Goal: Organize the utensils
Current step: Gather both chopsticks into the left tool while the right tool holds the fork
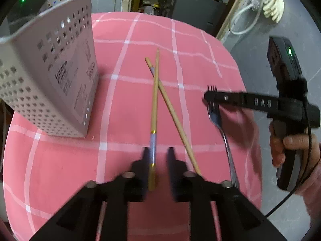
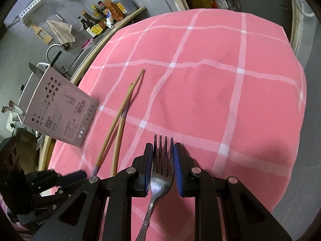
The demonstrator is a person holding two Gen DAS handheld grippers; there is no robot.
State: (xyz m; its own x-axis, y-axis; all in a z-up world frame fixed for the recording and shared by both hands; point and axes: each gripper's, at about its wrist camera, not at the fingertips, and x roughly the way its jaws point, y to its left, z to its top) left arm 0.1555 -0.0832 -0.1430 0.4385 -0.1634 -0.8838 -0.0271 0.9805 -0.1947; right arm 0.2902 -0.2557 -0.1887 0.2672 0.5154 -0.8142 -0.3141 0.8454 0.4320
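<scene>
Two grippers over pink checked tablecloth [image 2: 230,64] on table. Grey perforated utensil caddy [image 1: 50,76] standing on cloth at left, printed label facing out, near chopsticks but apart. Two chopsticks [image 1: 155,104] lying crossed mid-cloth, one plain wood, one with purple band and gold rings. Left gripper [image 1: 157,156] parted narrow, banded chopstick's end between fingers, close to one finger, no firm pinch visible. Fork [image 2: 161,172] metal, tines pointing away, handle back under the rig. Right gripper [image 2: 163,162] closed narrow on fork's head, blue pads [image 2: 177,166] against outer tines. Hand [image 1: 289,146] wrapped on right gripper's handle. Bottles [image 2: 100,20] on floor beyond table
</scene>
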